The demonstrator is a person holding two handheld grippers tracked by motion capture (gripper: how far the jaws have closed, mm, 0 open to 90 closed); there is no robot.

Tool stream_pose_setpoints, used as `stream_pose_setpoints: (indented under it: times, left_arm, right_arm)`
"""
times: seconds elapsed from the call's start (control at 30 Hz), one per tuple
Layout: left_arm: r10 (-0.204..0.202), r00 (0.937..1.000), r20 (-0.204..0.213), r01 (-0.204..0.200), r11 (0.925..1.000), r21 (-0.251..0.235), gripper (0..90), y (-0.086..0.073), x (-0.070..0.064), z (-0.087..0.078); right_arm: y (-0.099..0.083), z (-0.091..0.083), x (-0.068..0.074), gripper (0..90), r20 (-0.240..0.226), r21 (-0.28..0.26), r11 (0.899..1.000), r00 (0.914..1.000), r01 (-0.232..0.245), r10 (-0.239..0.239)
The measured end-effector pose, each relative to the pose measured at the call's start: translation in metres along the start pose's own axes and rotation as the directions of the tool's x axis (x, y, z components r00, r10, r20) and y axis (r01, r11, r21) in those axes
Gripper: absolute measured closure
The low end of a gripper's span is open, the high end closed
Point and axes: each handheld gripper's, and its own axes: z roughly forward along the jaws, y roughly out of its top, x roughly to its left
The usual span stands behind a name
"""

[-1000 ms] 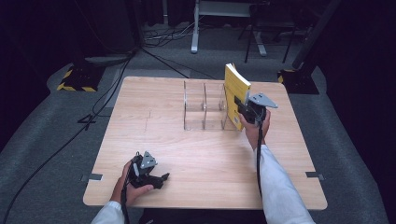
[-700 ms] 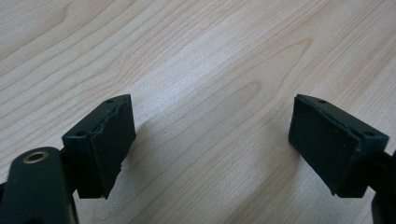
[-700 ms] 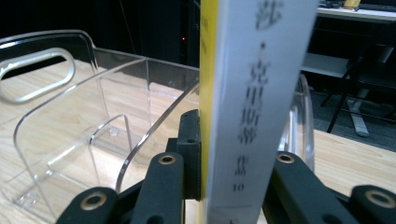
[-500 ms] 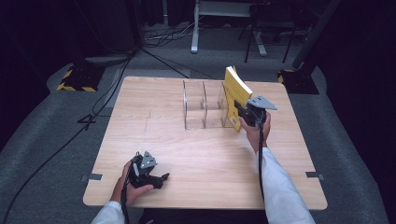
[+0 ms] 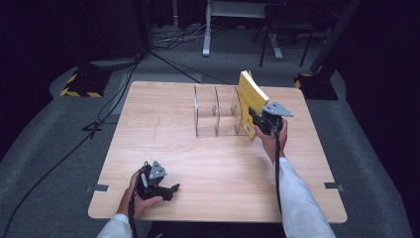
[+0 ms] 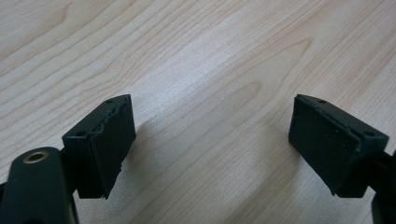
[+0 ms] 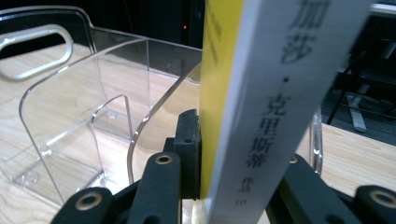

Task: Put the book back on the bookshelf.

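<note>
The wooden table (image 5: 218, 163) carries everything, its pale grain running across the top. Toward the far edge, a little right of the middle, stands a clear plastic rack (image 5: 215, 111) with upright dividers that split it into slots; in the right gripper view the same rack (image 7: 88, 116) shows its curved transparent walls and a handle cut-out in the end panel.

At the right end of the rack is a yellow book (image 5: 251, 99), held clear of the table top and tilted, its top leaning toward the far left while its lower edge sits just beside the rack's rightmost wall. Whether it touches the rack cannot be told. In the right gripper view the book (image 7: 261, 107) stands nearly upright, its white spine with dark printed characters facing the camera and its yellow cover to the left.

The right gripper (image 5: 261, 120) is clamped on the book's lower part, one black jaw pressed flat against the yellow cover and the other behind the spine side; the grey three-cornered plate sits on top of it.

The left gripper (image 5: 166, 191) rests near the near-left corner of the table, well apart from the rack. In the left gripper view its jaws stand wide apart over bare wood, holding nothing.
</note>
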Motion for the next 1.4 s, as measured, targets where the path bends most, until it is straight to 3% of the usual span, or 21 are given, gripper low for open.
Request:
stream_pose_setpoints:
  times: [0.1, 0.87, 1.07, 1.17, 1.4]
  left_arm:
    - [0.001, 1.0000, -0.001, -0.001, 1.0000, 0.000, 15.2, 0.000, 0.000, 0.000]
    - [0.000, 1.0000, 0.001, 0.000, 1.0000, 0.001, 15.2, 0.000, 0.000, 0.000]
    - [0.001, 1.0000, 0.000, -0.001, 1.0000, 0.001, 15.2, 0.000, 0.000, 0.000]
    - [0.001, 1.0000, 0.000, -0.001, 1.0000, 0.001, 15.2, 0.000, 0.000, 0.000]
    - [0.001, 1.0000, 0.000, -0.001, 1.0000, 0.001, 15.2, 0.000, 0.000, 0.000]
  right_arm:
    - [0.004, -0.002, -0.003, 68.0, -0.010, 0.030, 0.999, 0.9998, 0.016, -0.015]
    - [0.025, -0.036, -0.019, 65.0, -0.018, 0.034, 0.997, 0.9971, 0.075, -0.075]
    - [0.028, -0.042, -0.020, 61.1, -0.023, 0.060, 0.993, 0.9949, 0.099, -0.098]
    - [0.031, -0.047, -0.023, 56.1, -0.046, 0.077, 0.993, 0.9954, 0.087, -0.083]
    - [0.035, -0.057, -0.025, 49.9, -0.035, 0.086, 0.991, 0.9944, 0.102, -0.099]
